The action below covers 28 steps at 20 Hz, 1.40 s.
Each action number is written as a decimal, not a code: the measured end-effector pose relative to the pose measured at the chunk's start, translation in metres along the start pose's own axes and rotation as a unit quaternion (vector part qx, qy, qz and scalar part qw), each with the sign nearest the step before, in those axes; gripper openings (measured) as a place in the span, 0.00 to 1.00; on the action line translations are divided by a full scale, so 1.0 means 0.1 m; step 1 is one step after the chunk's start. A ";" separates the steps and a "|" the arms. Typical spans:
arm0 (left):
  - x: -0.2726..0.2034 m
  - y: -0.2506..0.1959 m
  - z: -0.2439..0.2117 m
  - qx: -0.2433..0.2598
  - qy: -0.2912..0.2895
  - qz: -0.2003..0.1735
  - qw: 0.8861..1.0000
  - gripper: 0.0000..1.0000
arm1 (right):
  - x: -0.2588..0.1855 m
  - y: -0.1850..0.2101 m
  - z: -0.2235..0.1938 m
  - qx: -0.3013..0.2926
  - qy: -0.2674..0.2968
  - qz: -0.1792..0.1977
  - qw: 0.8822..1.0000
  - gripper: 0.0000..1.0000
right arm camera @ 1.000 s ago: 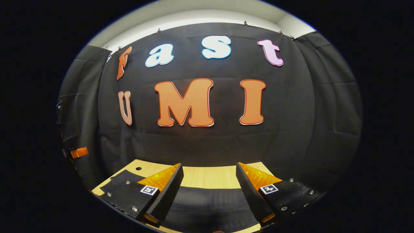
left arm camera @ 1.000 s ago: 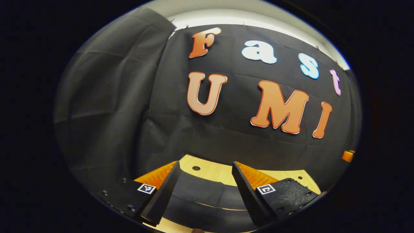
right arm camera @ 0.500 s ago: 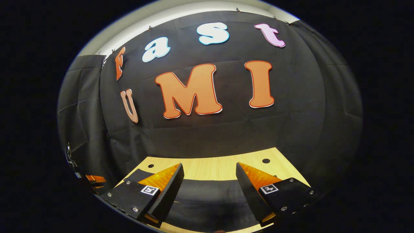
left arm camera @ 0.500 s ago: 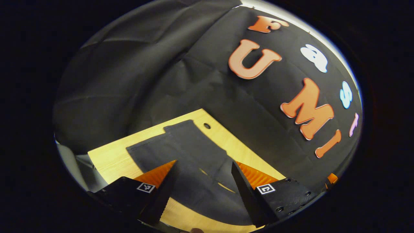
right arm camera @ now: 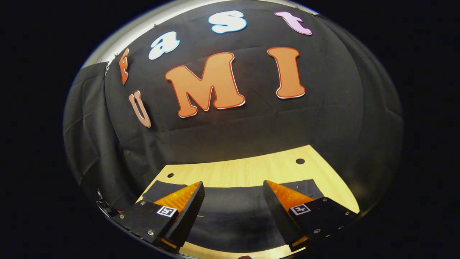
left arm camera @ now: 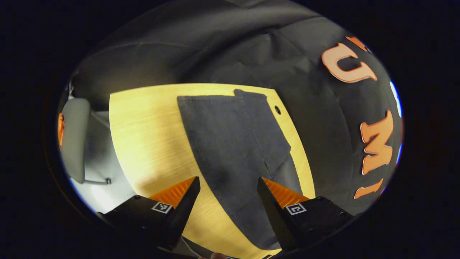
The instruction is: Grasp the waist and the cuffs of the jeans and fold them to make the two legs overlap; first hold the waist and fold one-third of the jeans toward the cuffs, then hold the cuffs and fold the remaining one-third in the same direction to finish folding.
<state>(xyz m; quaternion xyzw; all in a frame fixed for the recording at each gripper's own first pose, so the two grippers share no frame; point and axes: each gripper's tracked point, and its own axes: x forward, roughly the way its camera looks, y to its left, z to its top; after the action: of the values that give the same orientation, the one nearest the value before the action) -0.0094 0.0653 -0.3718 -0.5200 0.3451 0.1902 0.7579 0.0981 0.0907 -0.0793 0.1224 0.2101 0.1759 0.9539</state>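
Observation:
Dark jeans (left arm camera: 233,151) lie flat on a light wooden table (left arm camera: 151,140), stretching away from me in the left gripper view, with the far end near the table's back edge. My left gripper (left arm camera: 228,212) hangs open above the near part of the jeans, nothing between its fingers. In the right gripper view the same dark jeans (right arm camera: 230,212) run across the table (right arm camera: 248,171) as a band. My right gripper (right arm camera: 231,216) is open above that band, holding nothing.
A small round hole (left arm camera: 277,109) sits in the table beside the jeans' far end; two more holes (right arm camera: 299,161) mark the back of the table. A grey chair (left arm camera: 73,140) stands off the table's left side. Black cloth walls close the back.
The left gripper has swung leftward and tipped down, so the jeans' full length and the chair came into sight. The right gripper tipped down slightly. Both stayed open.

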 end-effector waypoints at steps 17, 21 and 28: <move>0.70 0.02 0.23 -0.109 0.037 -0.039 0.993 0.92 | 0.33 -0.15 -0.17 0.050 0.061 -0.023 0.997 0.97; 0.96 -0.25 0.26 -0.098 0.045 -0.075 0.991 0.90 | 0.35 -0.15 -0.23 0.073 0.078 -0.026 0.994 0.97; 1.47 -0.37 0.13 -0.146 0.100 -0.056 0.983 0.09 | 0.23 -0.31 -0.23 0.115 0.072 -0.041 0.990 0.97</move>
<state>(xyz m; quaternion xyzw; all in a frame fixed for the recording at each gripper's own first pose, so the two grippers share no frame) 0.1204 0.0523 -0.4506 -0.6600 0.3583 0.1428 0.6447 0.1160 0.0755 -0.1174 0.2099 0.3014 0.1197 0.9224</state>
